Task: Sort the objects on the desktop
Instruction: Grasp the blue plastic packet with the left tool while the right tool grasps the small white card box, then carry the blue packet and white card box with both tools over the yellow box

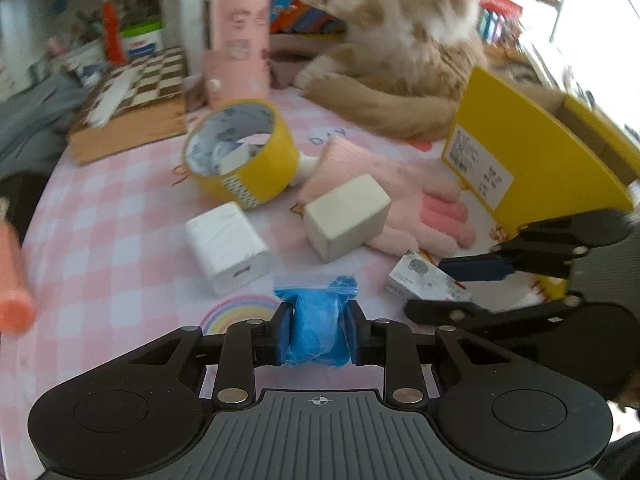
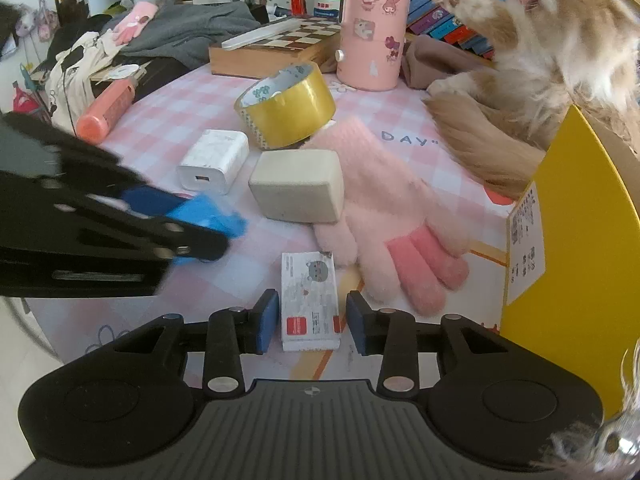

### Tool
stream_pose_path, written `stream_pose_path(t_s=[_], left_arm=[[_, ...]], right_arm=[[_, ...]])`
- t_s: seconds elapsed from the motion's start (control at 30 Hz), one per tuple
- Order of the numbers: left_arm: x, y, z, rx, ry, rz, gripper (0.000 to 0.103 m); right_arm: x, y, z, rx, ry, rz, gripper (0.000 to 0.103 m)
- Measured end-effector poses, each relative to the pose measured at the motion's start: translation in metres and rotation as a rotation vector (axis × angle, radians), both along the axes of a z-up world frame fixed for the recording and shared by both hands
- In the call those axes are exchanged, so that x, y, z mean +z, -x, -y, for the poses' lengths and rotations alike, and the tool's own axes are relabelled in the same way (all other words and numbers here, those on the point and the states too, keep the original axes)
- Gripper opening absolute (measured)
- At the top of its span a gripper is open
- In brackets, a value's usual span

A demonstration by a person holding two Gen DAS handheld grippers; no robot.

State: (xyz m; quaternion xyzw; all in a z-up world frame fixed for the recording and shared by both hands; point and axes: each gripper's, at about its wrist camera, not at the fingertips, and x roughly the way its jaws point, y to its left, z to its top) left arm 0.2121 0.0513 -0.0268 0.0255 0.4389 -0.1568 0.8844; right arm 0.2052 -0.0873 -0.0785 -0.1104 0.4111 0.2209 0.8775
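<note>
My left gripper (image 1: 317, 330) is shut on a blue plastic bag (image 1: 318, 320), seen also in the right wrist view (image 2: 204, 212). My right gripper (image 2: 312, 322) is open, its fingers on either side of a small white card box (image 2: 309, 300), not touching it; that box also shows in the left wrist view (image 1: 424, 278). On the pink checked tablecloth (image 2: 168, 120) lie a white charger (image 2: 214, 160), a beige block (image 2: 298, 184), a yellow tape roll (image 2: 288, 106) and a pink glove (image 2: 384, 216).
A yellow cardboard box (image 2: 580, 240) stands at the right. A long-haired cat (image 2: 540, 60) lies behind it with a paw raised. A pink canister (image 2: 372, 28), a chessboard box (image 2: 276, 46), an orange tube (image 2: 106, 110) and clothes sit at the back.
</note>
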Motion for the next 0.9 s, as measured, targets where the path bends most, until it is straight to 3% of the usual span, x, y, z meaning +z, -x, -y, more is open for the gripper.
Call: stream_pose_path(t_s=[0.1, 0.13, 0.37, 0.63, 0.9], left_arm=[[0.005, 0.014, -0.006, 0.036, 0.035, -0.005, 0.026], [0.007, 0.018, -0.007, 0.047, 0.045, -0.005, 0.026], [0.018, 0.045, -0.016, 0.105, 0.101, 0.015, 0.026], [0.035, 0.075, -0.021, 0.153, 0.15, 0.058, 0.026], [0.059, 0.123, -0.013, 0.134, 0.184, 0.107, 0.026]], right_arm=[[0.0, -0.004, 0.001, -0.018, -0.022, -0.017, 0.034], [0.0, -0.004, 0.0, -0.014, -0.018, -0.016, 0.028], [0.01, 0.005, 0.001, -0.02, -0.038, -0.013, 0.028], [0.041, 0.04, 0.006, -0.014, -0.072, 0.061, 0.028], [0.071, 0.09, 0.021, -0.031, -0.146, 0.081, 0.028]])
